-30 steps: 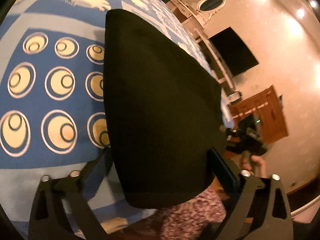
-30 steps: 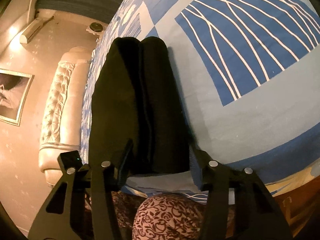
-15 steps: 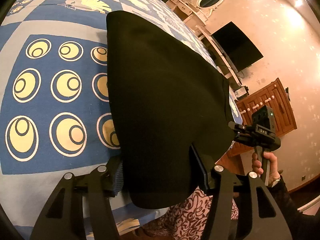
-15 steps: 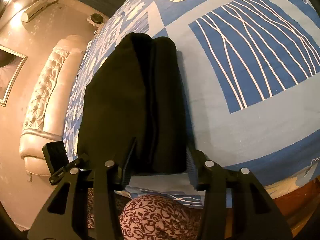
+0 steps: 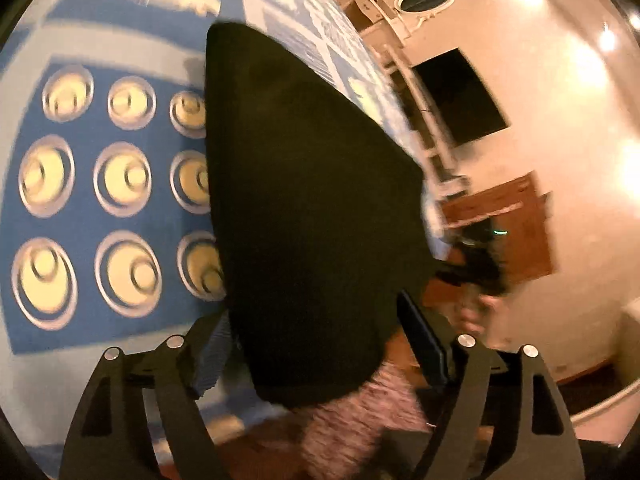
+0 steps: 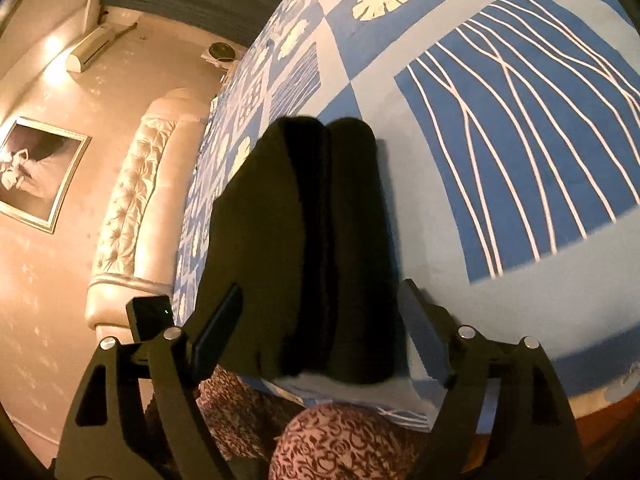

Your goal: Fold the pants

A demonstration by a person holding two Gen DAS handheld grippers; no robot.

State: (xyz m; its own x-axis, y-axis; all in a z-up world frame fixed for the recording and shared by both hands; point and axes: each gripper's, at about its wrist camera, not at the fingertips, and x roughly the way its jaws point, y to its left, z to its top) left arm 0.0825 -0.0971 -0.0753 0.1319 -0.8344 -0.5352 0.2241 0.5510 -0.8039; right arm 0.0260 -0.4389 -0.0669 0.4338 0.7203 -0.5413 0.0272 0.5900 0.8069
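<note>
Looking through the left wrist view, I am seeing the pants point(image 5: 312, 216) lying as a dark folded slab on the bed point(image 5: 120, 272), close to its near edge. My left tool point(image 5: 316, 344) is sitting spread wide around the near end of the cloth, its jaws well apart and gripping nothing. This view is blurred, so I am not judging whether the pads are touching fabric. The right tool point(image 5: 476, 268) is showing as a dark smear beyond the pants.

Switching to the right wrist view, I am seeing the pants point(image 6: 312, 240) stacked in thick layers, with a seam-like groove running along them. My right tool point(image 6: 320, 328) is likewise released, its fingers point(image 6: 424, 336) straddling the bundle's near end without pinching it.

I am judging the fold to be nearly finished, with both tools let go. Next I am thinking of either closing on the near end for one last fold, or backing both tools away without dragging the layers.
</note>
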